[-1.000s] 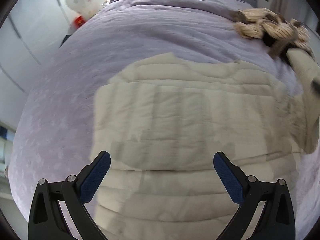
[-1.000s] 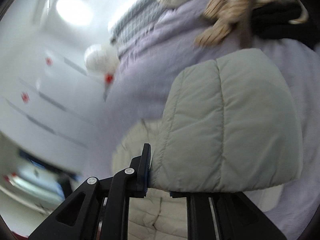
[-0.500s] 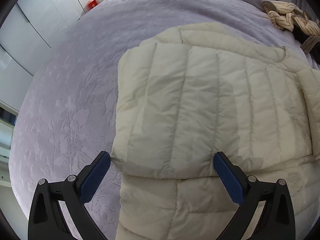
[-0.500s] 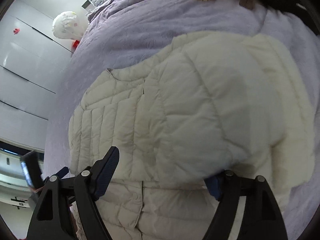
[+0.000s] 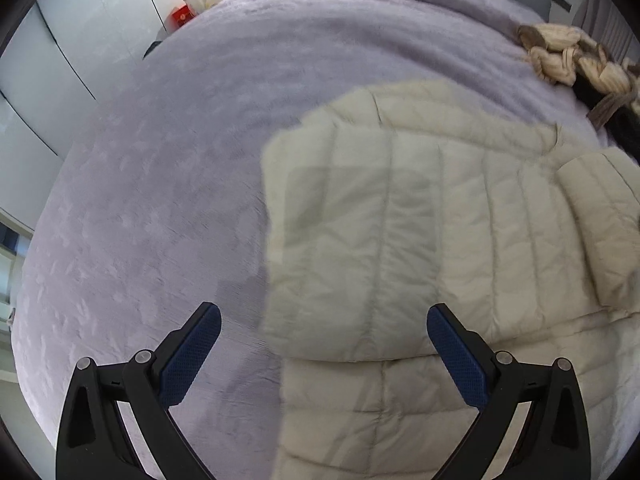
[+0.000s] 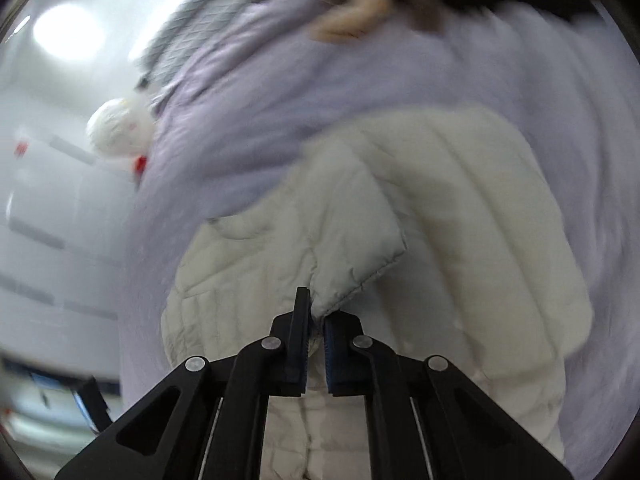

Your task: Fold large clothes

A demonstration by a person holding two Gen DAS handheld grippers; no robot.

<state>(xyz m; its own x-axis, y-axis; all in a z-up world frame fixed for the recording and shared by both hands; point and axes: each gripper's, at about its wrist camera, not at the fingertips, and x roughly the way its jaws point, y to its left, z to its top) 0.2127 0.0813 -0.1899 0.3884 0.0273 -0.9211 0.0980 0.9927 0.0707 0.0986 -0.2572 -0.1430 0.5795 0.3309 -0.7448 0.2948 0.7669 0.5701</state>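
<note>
1. Now the bed (image 5: pixel 168 184) carries the cream quilted jacket (image 5: pixel 400 248), its long axis running toward the camera.
2. Right tongs (image 6: pixel 316 340) have just closed, pinching a jacket corner.
3. Left tongs (image 5: pixel 320 344) gape wide, empty, above the folded edge.
</note>
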